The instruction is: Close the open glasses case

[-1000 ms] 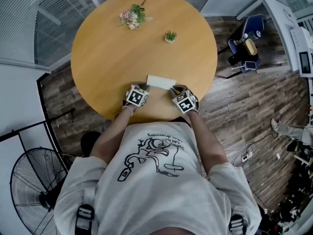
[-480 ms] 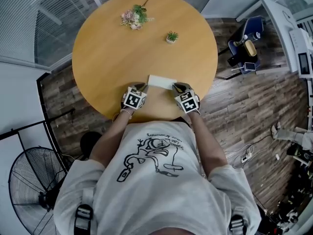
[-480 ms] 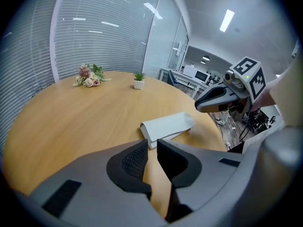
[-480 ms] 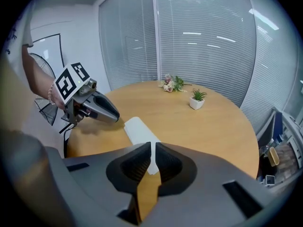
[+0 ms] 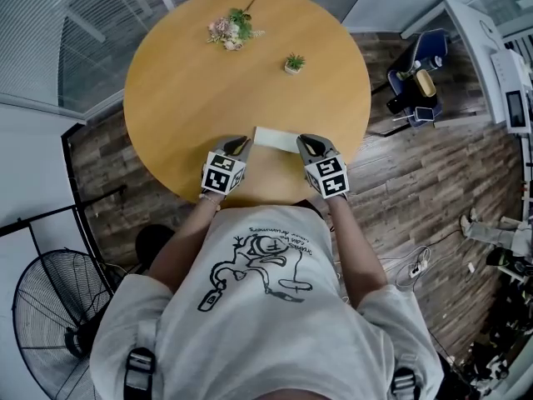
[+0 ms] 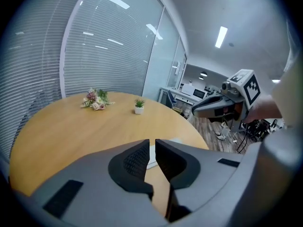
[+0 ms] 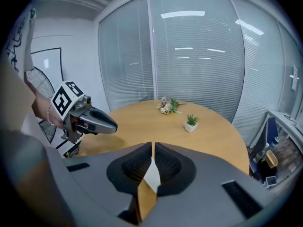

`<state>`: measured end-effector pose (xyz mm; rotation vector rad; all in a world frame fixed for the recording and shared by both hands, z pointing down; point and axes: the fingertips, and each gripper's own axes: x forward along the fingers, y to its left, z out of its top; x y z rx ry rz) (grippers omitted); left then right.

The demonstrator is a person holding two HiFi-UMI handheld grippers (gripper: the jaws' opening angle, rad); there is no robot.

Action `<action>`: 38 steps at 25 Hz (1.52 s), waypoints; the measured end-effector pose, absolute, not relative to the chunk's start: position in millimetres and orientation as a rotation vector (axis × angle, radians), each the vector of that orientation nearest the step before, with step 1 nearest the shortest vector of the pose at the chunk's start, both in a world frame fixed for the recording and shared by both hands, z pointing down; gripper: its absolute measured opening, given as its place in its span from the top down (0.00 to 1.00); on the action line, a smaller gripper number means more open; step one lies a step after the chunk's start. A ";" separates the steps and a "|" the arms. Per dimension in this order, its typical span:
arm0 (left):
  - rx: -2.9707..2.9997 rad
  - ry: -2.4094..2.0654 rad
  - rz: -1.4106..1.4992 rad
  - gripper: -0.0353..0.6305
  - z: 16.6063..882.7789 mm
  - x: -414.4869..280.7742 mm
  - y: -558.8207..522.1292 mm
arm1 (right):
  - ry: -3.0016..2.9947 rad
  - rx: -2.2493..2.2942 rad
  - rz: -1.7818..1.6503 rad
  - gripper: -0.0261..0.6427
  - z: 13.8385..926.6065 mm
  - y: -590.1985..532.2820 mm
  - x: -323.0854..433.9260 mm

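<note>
A flat white glasses case (image 5: 276, 139) lies near the front edge of the round wooden table (image 5: 191, 82); its lid looks down. My left gripper (image 5: 238, 145) sits just off its left end and my right gripper (image 5: 305, 144) just off its right end, neither touching it. Both have their jaws together with nothing between them. In the left gripper view the gripper (image 6: 152, 143) points over the table with a sliver of the case (image 6: 151, 159) beyond the jaws. The right gripper (image 7: 153, 145) shows a white piece of the case (image 7: 151, 176) behind its jaws.
A bunch of dried flowers (image 5: 229, 30) and a small potted plant (image 5: 291, 62) sit at the table's far side. A floor fan (image 5: 50, 307) stands at the left, a blue chair (image 5: 420, 73) with items at the right. Glass walls with blinds (image 7: 199, 56) lie beyond the table.
Both grippers have drawn back from the ends of the case, toward the person and slightly apart. The case lies where it was.
</note>
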<state>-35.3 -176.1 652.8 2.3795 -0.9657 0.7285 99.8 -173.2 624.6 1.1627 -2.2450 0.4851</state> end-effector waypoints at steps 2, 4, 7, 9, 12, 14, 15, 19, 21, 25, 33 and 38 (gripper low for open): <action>2.411 -0.975 0.683 0.87 633.8 -33.0 -177.9 | -2.264 1.185 0.482 0.92 607.4 -174.6 98.2; 2.439 -0.983 0.637 0.88 614.5 -30.7 -177.6 | -2.282 1.202 0.471 0.92 590.7 -174.4 96.5; 2.486 -0.995 0.577 0.89 584.5 -27.7 -175.7 | -2.312 1.223 0.451 0.92 566.1 -172.1 93.5; 2.519 -1.004 0.533 0.89 564.3 -27.1 -174.9 | -2.331 1.238 0.438 0.92 550.3 -169.9 90.8; 2.553 -1.020 0.473 0.90 537.0 -27.8 -174.3 | -2.349 1.255 0.412 0.93 528.8 -166.7 88.0; 2.571 -1.031 0.437 0.91 520.5 -28.2 -173.5 | -2.361 1.262 0.394 0.93 514.8 -164.3 87.2; 2.580 -1.034 0.420 0.91 512.5 -28.2 -172.8 | -2.369 1.266 0.387 0.93 507.7 -163.1 86.9; 2.610 -1.038 0.357 0.91 484.4 -26.8 -167.5 | -2.393 1.290 0.367 0.93 480.7 -157.8 87.7; 2.623 -1.034 0.337 0.91 472.1 -26.5 -164.1 | -2.404 1.302 0.359 0.93 467.2 -154.2 87.5; 2.645 -1.028 0.298 0.91 448.5 -26.1 -157.9 | -2.420 1.327 0.355 0.93 442.1 -146.8 87.2; 2.706 -1.047 0.187 0.91 395.5 -28.7 -151.2 | -2.468 1.361 0.286 0.93 392.3 -137.9 79.7; 2.742 -1.057 0.122 0.91 360.7 -29.8 -146.4 | -2.504 1.336 0.252 0.93 365.3 -131.6 69.3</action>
